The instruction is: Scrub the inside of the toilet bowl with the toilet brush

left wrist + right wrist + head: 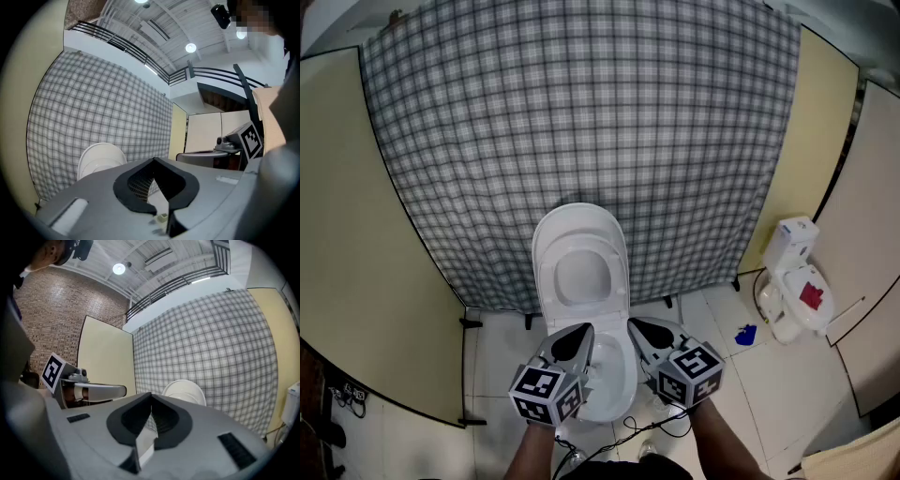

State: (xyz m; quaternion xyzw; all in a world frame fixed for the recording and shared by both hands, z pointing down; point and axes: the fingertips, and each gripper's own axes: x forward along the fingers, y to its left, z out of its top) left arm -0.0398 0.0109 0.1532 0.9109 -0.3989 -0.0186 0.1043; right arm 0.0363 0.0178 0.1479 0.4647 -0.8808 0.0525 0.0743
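**Empty-handed over the bowl, no brush picked up yet**

My left claw [581, 331] and my right claw [638, 327] hung side by side just above the near rim of the toilet bowl [615, 373]. Both were pressed together with nothing between the jaws. So the scrubbing had not begun; I judged the step in hand to be fetching the brush.

Behind the bowl the lid [579, 246] stood upright against a checked cloth [581, 112]. Well off to my right on the floor stood a white unit [795, 291] with a red patch, and a small blue thing [745, 333] lay near it. That unit may have held the brush, but it was too small for me to tell. The next move called for one claw to spread and reach over there.

Only the head view showed the bowl and the floor. My claw views looked level, showing the lid, the cloth, each other's claw, and a brick wall [51, 310] to the left.
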